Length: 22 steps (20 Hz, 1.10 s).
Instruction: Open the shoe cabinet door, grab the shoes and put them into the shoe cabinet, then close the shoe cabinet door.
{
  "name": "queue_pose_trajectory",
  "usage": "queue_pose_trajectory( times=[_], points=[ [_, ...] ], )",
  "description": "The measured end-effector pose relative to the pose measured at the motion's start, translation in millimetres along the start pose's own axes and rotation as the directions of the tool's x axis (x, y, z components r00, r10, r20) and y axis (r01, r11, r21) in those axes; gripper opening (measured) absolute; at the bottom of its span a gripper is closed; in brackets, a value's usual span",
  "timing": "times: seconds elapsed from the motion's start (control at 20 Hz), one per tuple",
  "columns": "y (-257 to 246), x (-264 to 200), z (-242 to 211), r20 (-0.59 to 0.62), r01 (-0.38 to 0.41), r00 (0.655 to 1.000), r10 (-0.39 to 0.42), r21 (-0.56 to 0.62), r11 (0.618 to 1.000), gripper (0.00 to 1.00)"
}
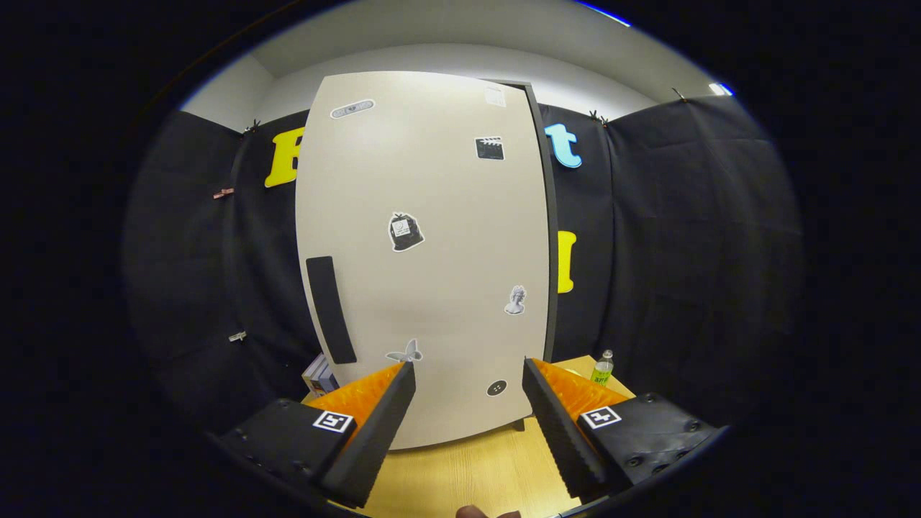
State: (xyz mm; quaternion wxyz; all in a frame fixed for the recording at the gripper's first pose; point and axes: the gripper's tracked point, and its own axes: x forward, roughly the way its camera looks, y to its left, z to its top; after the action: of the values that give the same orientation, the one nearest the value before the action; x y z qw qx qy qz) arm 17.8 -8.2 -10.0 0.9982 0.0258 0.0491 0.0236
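The fingers point(468, 410) are standing spread apart, holding nothing. The shoe cabinet door point(424, 252) is sitting shut just ahead of them on the surface point(468, 475). Its dark handle point(331, 309) is sitting off to one side, so the fingers could be missing it and bumping the door.

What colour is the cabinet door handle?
Black, a vertical strip handle on the off-white door; gripper view.

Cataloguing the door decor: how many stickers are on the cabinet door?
6 on the door: one top left, clapperboard top right, bag mid, bust lower right, butterfly and round one ahead of the open gripper.
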Motion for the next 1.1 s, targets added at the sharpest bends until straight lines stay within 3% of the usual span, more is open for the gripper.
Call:
queue_pose_trajectory(
  times=[1.1],
  points=[
    [4,13,7,0.012,-0.011,1.0,0.011,-0.02,1.0,0.99]
  ],
)
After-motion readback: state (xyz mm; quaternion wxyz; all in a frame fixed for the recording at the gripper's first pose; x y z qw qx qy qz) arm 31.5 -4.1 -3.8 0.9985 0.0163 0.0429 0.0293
